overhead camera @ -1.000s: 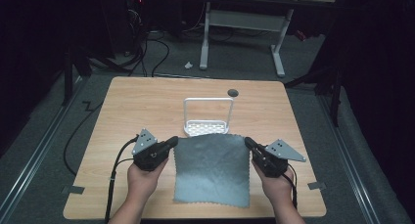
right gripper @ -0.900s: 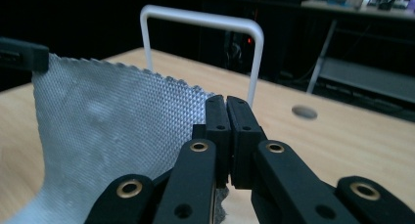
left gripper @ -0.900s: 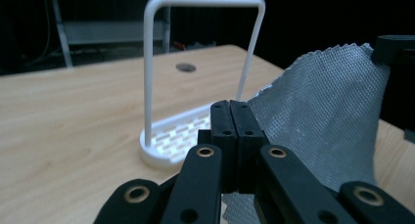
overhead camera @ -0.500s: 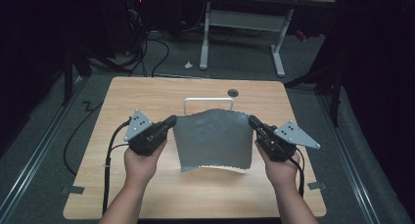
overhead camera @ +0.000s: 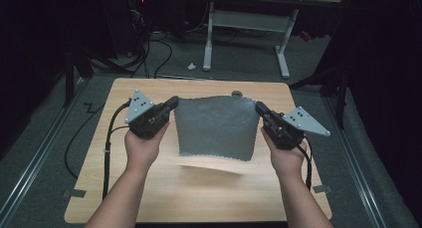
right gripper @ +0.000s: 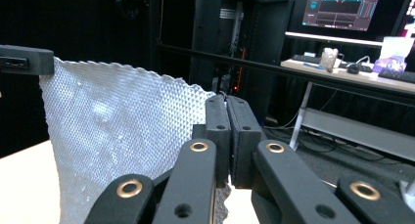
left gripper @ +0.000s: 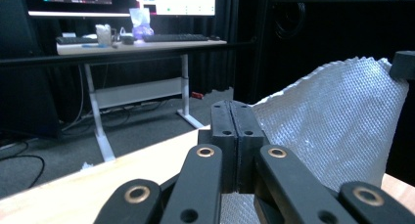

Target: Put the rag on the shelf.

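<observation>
A grey cloth (overhead camera: 215,126) is held spread above the worktop (overhead camera: 104,178). One upper corner is clamped in the left tool (overhead camera: 170,103). The other is clamped in the right tool (overhead camera: 260,108).

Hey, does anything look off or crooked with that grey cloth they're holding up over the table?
Nothing stands out. The grey cloth hangs fairly level between the left gripper and the right gripper, each shut on an upper corner, clear of the table.

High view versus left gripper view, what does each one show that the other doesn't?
High view alone: both hands, the left gripper and right gripper pinching the grey cloth's top corners, and the cloth hanging clear of the table, its shadow beneath it.

Left gripper view alone: the cloth's waffle weave, monitors and a keyboard on the far desk.

Both: the cloth, wooden tabletop, and the white-legged desk.
</observation>
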A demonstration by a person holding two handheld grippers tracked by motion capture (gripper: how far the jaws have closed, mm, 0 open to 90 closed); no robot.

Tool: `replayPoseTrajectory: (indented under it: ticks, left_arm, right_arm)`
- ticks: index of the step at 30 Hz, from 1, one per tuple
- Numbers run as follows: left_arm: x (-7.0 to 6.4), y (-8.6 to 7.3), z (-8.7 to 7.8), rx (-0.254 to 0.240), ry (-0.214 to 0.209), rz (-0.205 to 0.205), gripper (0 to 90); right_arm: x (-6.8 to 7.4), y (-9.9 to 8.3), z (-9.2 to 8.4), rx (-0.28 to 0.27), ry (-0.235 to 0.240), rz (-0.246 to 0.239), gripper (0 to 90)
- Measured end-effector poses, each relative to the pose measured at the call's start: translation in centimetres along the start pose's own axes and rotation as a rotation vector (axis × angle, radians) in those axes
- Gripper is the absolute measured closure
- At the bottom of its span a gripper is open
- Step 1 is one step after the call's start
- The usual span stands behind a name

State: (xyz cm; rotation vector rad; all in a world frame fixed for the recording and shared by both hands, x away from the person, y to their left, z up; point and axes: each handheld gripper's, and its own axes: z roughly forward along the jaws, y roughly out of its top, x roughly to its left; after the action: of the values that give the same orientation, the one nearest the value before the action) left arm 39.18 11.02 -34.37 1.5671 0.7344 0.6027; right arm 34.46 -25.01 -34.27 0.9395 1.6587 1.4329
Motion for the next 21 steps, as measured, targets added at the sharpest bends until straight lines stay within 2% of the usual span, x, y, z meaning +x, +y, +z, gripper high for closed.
replayPoseTrajectory:
  ticks: [9,12,21]
  left_arm:
    - [1.0,1.9,1.5,0.011,0.039,0.034,89.8]
    - [1.5,2.4,2.0,0.003,0.047,0.03,89.8]
    - [2.9,3.8,4.1,-0.009,0.087,0.052,89.8]
  right_arm:
    - [-0.9,0.8,1.5,0.007,-0.008,0.024,89.7]
    - [-1.1,1.4,2.1,0.012,-0.017,0.015,89.7]
    - [-2.0,3.7,4.2,-0.001,-0.037,-0.009,89.7]
